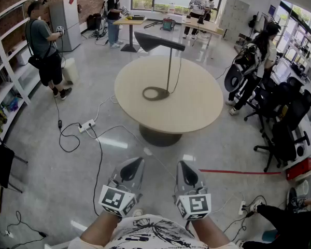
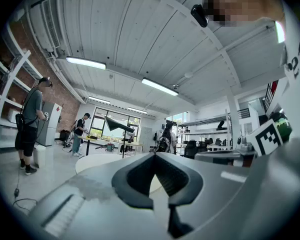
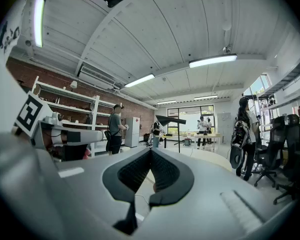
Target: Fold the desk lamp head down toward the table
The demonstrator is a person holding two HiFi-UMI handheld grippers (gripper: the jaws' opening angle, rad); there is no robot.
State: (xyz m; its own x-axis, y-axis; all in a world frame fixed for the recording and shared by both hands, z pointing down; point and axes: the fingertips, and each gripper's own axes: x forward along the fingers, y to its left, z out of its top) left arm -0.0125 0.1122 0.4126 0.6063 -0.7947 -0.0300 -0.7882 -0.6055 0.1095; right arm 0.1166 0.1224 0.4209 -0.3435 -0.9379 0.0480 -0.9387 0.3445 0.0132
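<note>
Lamp (image 1: 158, 42) stands on table (image 1: 197, 104); left gripper (image 1: 132, 168) and right gripper (image 1: 186, 170) jaws together, empty

The round, pale tabletop (image 1: 197, 105) rests on 1 dark pedestal (image 1: 159, 135), which stands on the grey floor (image 1: 67, 180). 1 desk lamp (image 1: 155, 41) stands on the tabletop. Its ring base (image 1: 145, 94) lies left of the centre.

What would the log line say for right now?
stage: not started | desk lamp: upright on round table, head raised | left gripper: shut, empty, away from table | right gripper: shut, empty
</note>
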